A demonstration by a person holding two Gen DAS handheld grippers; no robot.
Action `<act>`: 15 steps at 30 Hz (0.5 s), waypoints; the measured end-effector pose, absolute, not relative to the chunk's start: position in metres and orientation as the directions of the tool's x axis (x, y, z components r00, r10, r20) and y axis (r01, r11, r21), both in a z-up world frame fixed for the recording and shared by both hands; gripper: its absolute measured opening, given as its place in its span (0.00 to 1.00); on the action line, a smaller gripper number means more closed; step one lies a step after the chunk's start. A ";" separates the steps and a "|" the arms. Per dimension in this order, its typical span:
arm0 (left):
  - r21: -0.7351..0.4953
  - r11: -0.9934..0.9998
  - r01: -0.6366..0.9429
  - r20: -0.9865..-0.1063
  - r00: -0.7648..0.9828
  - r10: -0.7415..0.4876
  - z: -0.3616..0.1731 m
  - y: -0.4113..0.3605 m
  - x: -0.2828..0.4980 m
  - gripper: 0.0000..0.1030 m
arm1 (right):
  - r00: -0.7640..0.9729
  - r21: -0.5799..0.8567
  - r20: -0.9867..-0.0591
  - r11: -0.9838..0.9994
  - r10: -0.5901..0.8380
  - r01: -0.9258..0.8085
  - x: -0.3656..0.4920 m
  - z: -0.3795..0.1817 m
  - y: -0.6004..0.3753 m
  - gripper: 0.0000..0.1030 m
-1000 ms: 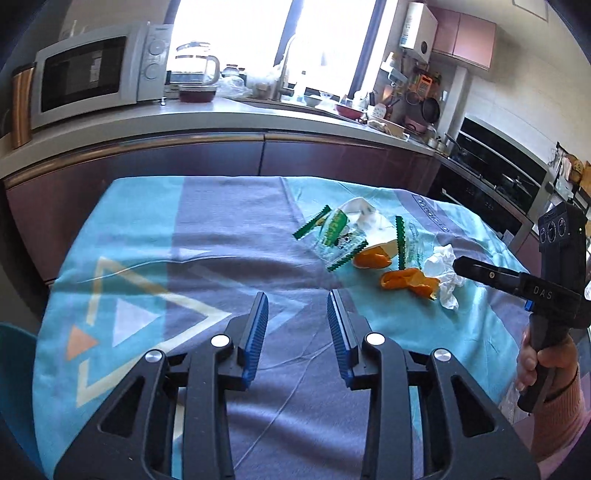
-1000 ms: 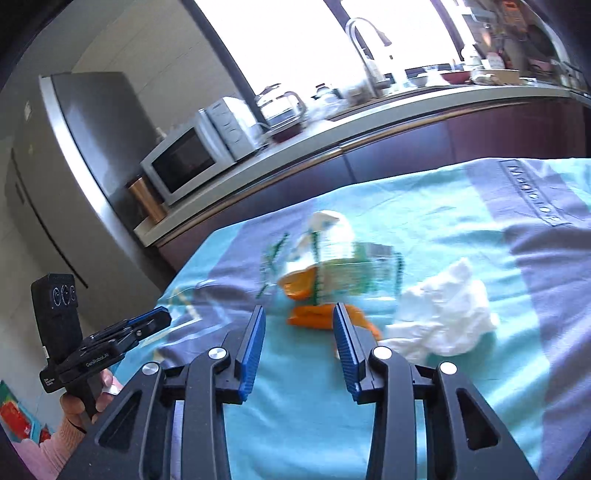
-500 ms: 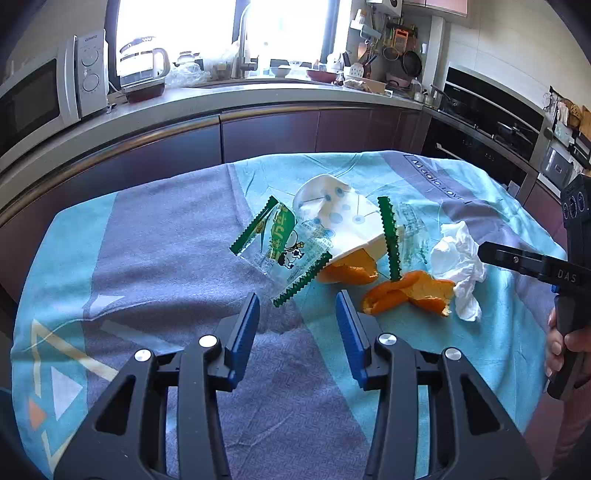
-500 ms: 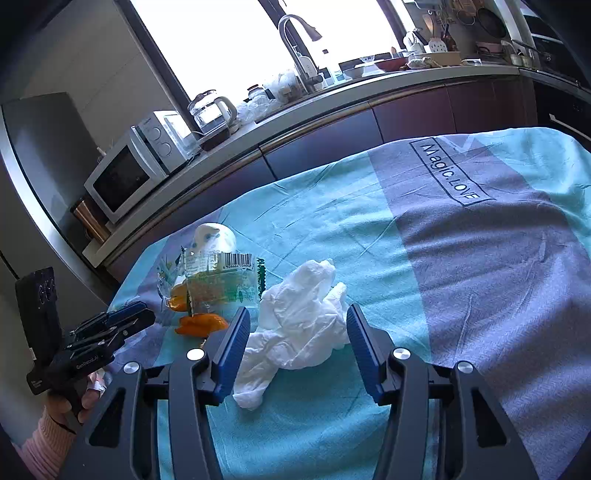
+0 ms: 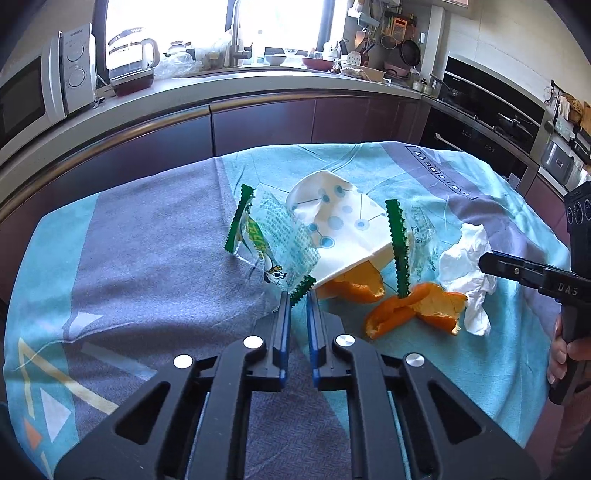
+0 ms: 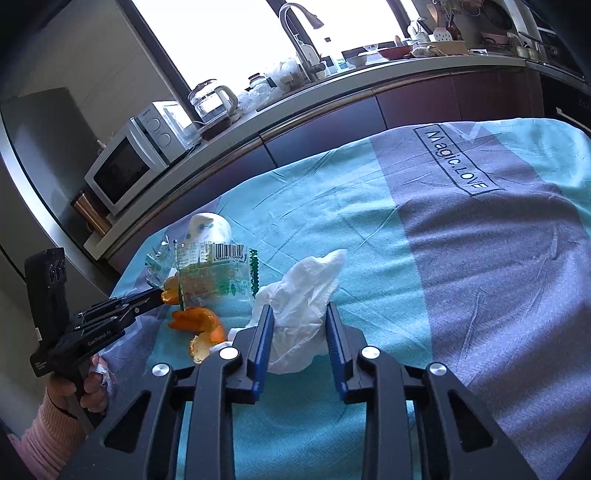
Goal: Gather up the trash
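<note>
A small pile of trash lies on the teal and grey tablecloth [image 5: 147,258]. It holds a clear snack wrapper [image 5: 273,240] with green serrated edges, a white paper cup [image 5: 343,229] with blue dots on its side, a second clear wrapper [image 5: 410,236], orange peels [image 5: 406,310] and a crumpled white tissue [image 5: 465,266]. My left gripper [image 5: 298,295] is shut on the near green edge of the first wrapper. My right gripper [image 6: 297,314] straddles the tissue [image 6: 303,295]. Its jaws are closing, and both pads touch the paper.
Behind the table runs a kitchen counter with a microwave [image 5: 37,88], a glass kettle [image 5: 129,59] and a sink tap [image 6: 295,33]. Built-in ovens [image 5: 491,110] stand at the right. The cloth drops off at the table's far and right edges.
The left gripper moved forward to the wrapper and closed on its green edge. The right gripper swung from the peels to the tissue, opened wider, then narrowed around it.
</note>
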State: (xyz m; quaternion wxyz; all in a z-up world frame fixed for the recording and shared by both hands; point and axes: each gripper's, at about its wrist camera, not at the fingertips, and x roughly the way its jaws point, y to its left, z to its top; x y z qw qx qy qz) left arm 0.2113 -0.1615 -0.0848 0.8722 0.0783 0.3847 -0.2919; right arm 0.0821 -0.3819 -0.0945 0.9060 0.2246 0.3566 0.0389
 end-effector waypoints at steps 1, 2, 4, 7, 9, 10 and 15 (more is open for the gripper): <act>-0.091 0.817 0.570 -0.714 0.535 -0.452 -0.084 -0.160 0.210 0.04 | 0.743 0.436 -0.628 0.896 0.232 0.088 0.081 -0.095 -0.382 0.21; -0.094 0.816 0.571 -0.712 0.534 -0.456 -0.084 -0.159 0.209 0.03 | 0.744 0.437 -0.626 0.895 0.235 0.085 0.080 -0.094 -0.383 0.18; -0.098 0.818 0.567 -0.707 0.538 -0.458 -0.083 -0.157 0.206 0.02 | 0.747 0.440 -0.622 0.894 0.236 0.084 0.076 -0.094 -0.383 0.15; -0.109 0.821 0.561 -0.699 0.544 -0.465 -0.082 -0.151 0.201 0.01 | 0.754 0.446 -0.613 0.891 0.234 0.086 0.070 -0.092 -0.386 0.11; -0.115 0.821 0.559 -0.692 0.548 -0.470 -0.081 -0.147 0.197 0.01 | 0.759 0.446 -0.609 0.891 0.231 0.086 0.066 -0.090 -0.387 0.10; -0.116 0.822 0.558 -0.687 0.553 -0.472 -0.080 -0.144 0.195 0.01 | 0.762 0.445 -0.606 0.891 0.228 0.087 0.064 -0.088 -0.388 0.09; -0.128 0.818 0.561 -0.667 0.562 -0.490 -0.073 -0.130 0.184 0.01 | 0.783 0.450 -0.582 0.889 0.219 0.086 0.052 -0.079 -0.391 0.09</act>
